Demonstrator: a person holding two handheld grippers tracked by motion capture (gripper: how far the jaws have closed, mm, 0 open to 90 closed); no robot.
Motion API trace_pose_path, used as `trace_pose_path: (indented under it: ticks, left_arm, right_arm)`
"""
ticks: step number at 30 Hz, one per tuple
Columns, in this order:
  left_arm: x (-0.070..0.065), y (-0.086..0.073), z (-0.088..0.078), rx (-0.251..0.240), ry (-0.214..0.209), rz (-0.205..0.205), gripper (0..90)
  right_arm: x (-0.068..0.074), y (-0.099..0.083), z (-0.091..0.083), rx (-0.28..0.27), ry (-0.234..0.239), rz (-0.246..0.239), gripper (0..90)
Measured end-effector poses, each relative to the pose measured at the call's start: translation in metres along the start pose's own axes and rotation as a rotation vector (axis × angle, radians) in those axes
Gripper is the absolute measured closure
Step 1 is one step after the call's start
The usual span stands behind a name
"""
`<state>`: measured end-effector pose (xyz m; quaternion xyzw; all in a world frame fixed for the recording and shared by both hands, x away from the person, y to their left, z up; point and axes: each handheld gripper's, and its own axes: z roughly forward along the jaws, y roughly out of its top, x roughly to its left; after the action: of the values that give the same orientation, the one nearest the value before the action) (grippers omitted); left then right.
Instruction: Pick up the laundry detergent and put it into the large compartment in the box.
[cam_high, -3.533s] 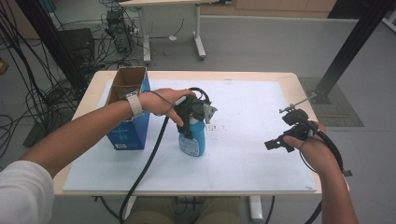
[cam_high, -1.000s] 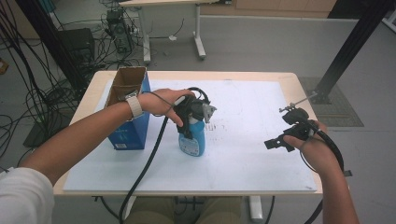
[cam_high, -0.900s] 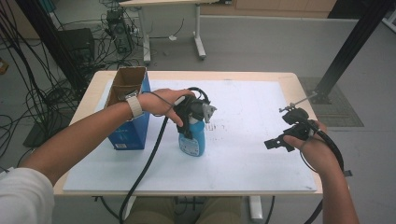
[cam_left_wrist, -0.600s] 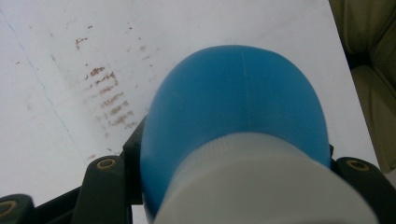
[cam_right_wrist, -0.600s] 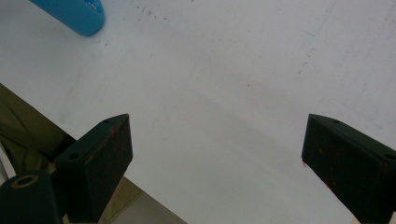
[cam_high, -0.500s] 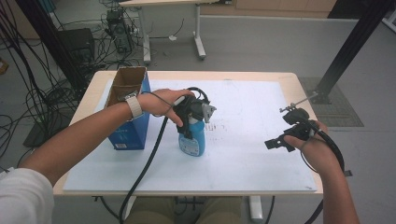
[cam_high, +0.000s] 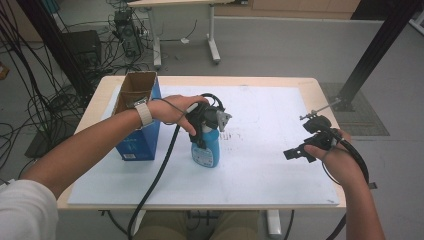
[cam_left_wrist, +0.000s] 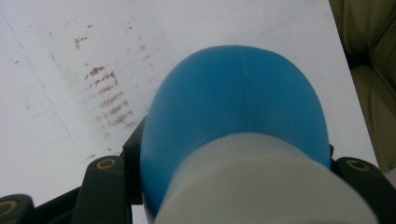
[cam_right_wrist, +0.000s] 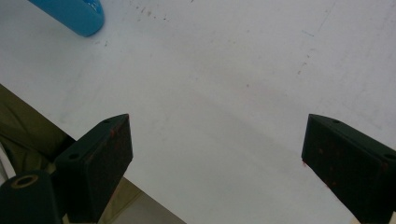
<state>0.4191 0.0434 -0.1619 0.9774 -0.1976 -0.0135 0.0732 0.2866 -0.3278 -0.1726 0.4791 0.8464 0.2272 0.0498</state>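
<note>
Left gripper (cam_high: 204, 131): I have its jaws clamped on the neck of the blue spray bottle (cam_high: 206, 150), just under the white collar (cam_left_wrist: 266, 182). In the left gripper view the two black jaws sit tight against either side of that collar, with the rounded blue shoulder bulging out past them. Right gripper (cam_high: 298, 151): jaws spread wide with nothing between them, held above the right part of the white mat (cam_high: 270, 165), well apart from the bottle.

Position of the work item: the bottle stands upright on the mat, left of centre, just beside the blue cardboard box (cam_high: 136, 120), whose top flaps are open.

Progress, as I judge it:
1. Grasp on the bottle: done.
2. Lift or transfer: not yet done; the base appears to rest on the mat.
3. Use of the right gripper: not yet begun. Whether it is meant for the trigger head (cam_high: 220, 120), I cannot tell.

Materials and shapes:
- Bottle body: smooth, glossy blue plastic, oval in section, with a printed label on the front.
- Collar: white plastic, finely ribbed.
- Trigger head: grey and white, angular.
- Mat: matt white sheet carrying brown scuff marks (cam_left_wrist: 109, 105) in short parallel rows.
- Box: corrugated brown inside, printed blue outside.
- Jaw pads: flat, black, slightly grained.
</note>
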Motion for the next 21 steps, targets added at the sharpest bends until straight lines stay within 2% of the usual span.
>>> trace_pose_path:
  ticks: [11,15,19,21]
  left_arm:
    - [-0.0018,-0.0029,-0.0005,-0.010,0.009,-0.014,39.9]
    - [-0.0053,-0.0008,-0.0013,0.001,0.018,-0.022,40.0]
    - [-0.0079,0.0034,-0.0044,0.034,0.039,-0.058,40.0]
    - [-0.0082,0.0034,-0.0082,0.038,0.043,-0.097,39.9]
  right_arm:
    - [-0.0004,-0.0035,-0.0006,-0.005,0.001,0.001,8.7]
    - [0.0001,-0.0043,-0.0025,-0.007,-0.001,0.000,8.7]
    - [0.0008,-0.0052,-0.0031,-0.011,0.000,-0.004,8.7]
    - [0.0012,-0.0059,-0.0035,-0.013,0.001,-0.004,8.7]
